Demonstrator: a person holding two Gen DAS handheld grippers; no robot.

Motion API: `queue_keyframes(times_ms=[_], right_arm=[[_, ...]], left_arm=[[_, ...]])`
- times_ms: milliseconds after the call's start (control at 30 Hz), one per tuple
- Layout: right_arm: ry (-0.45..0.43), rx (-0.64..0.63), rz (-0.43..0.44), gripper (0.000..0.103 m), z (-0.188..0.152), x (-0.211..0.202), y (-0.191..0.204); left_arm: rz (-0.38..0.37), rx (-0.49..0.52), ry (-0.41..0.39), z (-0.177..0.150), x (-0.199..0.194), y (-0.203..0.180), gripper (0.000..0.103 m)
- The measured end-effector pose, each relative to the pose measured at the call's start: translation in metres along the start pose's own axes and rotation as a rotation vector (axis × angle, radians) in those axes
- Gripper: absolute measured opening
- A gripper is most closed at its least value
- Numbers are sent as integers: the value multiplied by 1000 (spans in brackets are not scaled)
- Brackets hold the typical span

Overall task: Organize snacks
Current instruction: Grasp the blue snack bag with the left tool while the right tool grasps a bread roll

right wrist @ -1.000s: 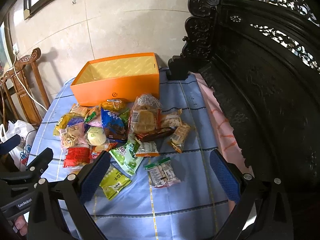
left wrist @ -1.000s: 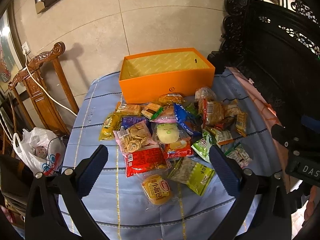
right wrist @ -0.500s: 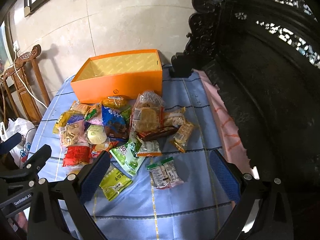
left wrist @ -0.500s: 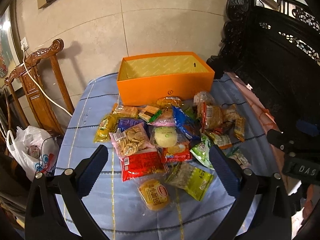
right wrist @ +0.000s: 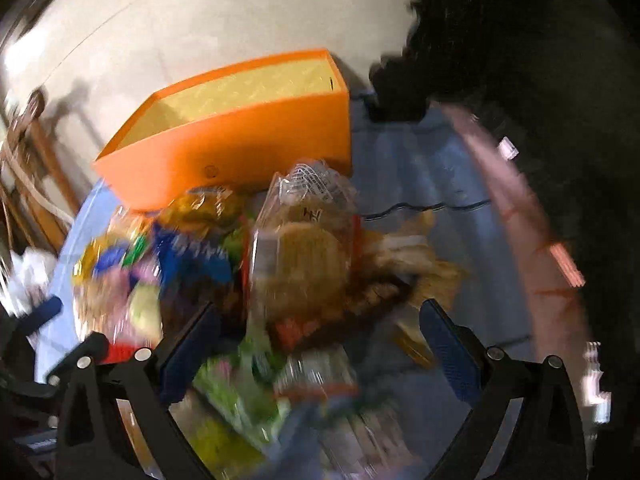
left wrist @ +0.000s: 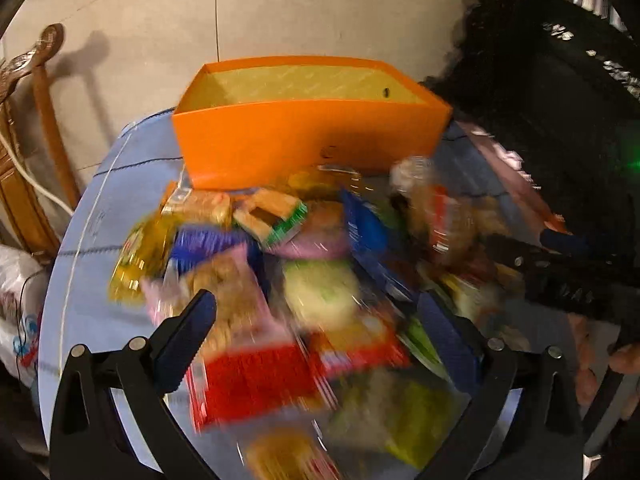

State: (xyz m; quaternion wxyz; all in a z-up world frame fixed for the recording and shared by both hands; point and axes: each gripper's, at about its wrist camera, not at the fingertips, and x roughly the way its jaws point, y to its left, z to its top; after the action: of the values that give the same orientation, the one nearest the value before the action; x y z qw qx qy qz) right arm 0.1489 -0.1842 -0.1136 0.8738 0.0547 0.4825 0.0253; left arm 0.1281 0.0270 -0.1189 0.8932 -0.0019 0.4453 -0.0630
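Note:
A pile of several snack packets (left wrist: 304, 280) lies on the blue tablecloth in front of an open, empty orange box (left wrist: 308, 140). Both views are motion-blurred. My left gripper (left wrist: 316, 340) is open and empty, low over the near packets, above a red packet (left wrist: 256, 380) and a pale green round bun (left wrist: 320, 292). My right gripper (right wrist: 320, 348) is open and empty over the right part of the pile, near a clear bag of brown biscuits (right wrist: 304, 248). The orange box (right wrist: 240, 148) stands behind. The right gripper's body shows at the right of the left wrist view (left wrist: 560, 276).
The blue tablecloth (left wrist: 100, 208) covers a round table. A carved wooden chair (left wrist: 28, 120) and a white plastic bag (left wrist: 16, 300) are at the left. Dark carved furniture (left wrist: 560, 80) stands close on the right. A tiled wall is behind the box.
Both grippers have moved fast forward and down toward the snack pile, which now looks much larger and blurred. Both stay open and empty.

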Motion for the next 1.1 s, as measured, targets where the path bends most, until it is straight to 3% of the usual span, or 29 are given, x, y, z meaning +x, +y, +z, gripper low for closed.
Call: queue_keyframes(times_ms=[67, 167, 233, 300, 367, 500, 600, 633, 667, 700, 733, 767, 833, 900, 1000, 1100], right_arm=[[9, 38, 48, 99, 11, 24, -2], [24, 32, 34, 99, 21, 53, 1], [28, 45, 69, 99, 24, 66, 0], [28, 55, 81, 99, 24, 71, -1], [35, 37, 68, 99, 23, 73, -3], [26, 38, 53, 99, 19, 71, -12], [33, 68, 85, 99, 19, 72, -23], [39, 49, 91, 97, 19, 74, -21], [46, 23, 100, 85, 19, 75, -19], [42, 6, 99, 80, 19, 71, -15], [45, 9, 89, 78, 20, 68, -15], [40, 20, 78, 75, 19, 63, -17], [9, 73, 117, 75, 16, 46, -26], [-16, 84, 124, 75, 14, 28, -32], [-62, 89, 120, 75, 16, 5, -39], [-100, 124, 124, 75, 22, -18, -50]], left_arm=[[-13, -1, 16, 12, 23, 6, 99], [-13, 27, -22, 26, 48, 11, 99], [-28, 79, -1, 28, 65, 9, 99], [-33, 80, -46, 27, 65, 5, 99], [-122, 72, -79, 31, 59, -4, 99], [-132, 108, -86, 30, 58, -31, 99], [-166, 137, 8, 26, 74, -46, 99], [-138, 150, 24, 23, 79, -52, 98], [-75, 192, 23, 20, 83, -61, 92], [-16, 259, 18, 16, 86, -73, 82], [32, 329, 9, 15, 89, -84, 65], [17, 318, 16, 17, 87, -87, 58], [-113, 186, 48, 29, 78, -74, 36], [-149, 115, 70, 34, 76, -65, 34], [-182, 92, 88, 33, 69, -59, 30], [-264, 15, 67, 34, 49, -49, 28]])
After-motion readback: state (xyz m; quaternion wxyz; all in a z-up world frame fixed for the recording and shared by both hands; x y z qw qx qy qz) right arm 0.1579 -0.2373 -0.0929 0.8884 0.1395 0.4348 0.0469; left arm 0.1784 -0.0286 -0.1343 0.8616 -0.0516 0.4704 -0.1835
